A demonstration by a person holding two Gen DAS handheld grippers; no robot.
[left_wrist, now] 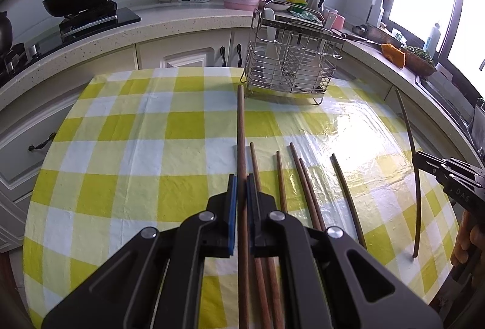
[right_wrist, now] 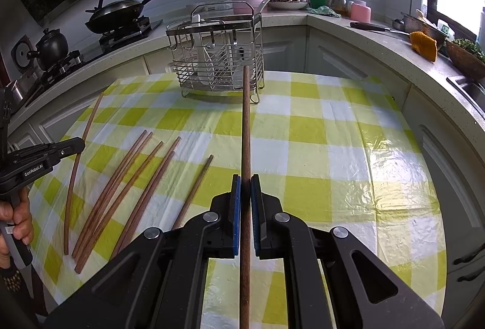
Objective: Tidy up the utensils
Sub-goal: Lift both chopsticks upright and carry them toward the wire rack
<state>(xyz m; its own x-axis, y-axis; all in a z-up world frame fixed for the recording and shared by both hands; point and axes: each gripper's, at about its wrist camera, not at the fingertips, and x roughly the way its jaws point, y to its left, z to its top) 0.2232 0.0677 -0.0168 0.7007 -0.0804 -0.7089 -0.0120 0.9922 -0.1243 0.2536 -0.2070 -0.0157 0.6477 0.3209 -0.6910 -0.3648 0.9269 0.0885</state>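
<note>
Left gripper (left_wrist: 241, 182) is clamped on one chopstick (left_wrist: 241, 129); right gripper (right_wrist: 245, 182) is clamped on another chopstick (right_wrist: 246, 122). Both sticks point at the wire utensil rack (right_wrist: 218, 56) w/ more sticks on the table. Aim tip over a slot, go slow, then let go.

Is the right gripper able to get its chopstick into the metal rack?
Probably yes. The right gripper is shut on a chopstick pointing toward the rack, whose top is open, with only bare tablecloth between them.

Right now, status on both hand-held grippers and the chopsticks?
Left hand-held gripper shut on one chopstick. Right hand-held gripper shut on another chopstick. Loose chopsticks on table. Wire rack ahead, path unobstructed.
</note>
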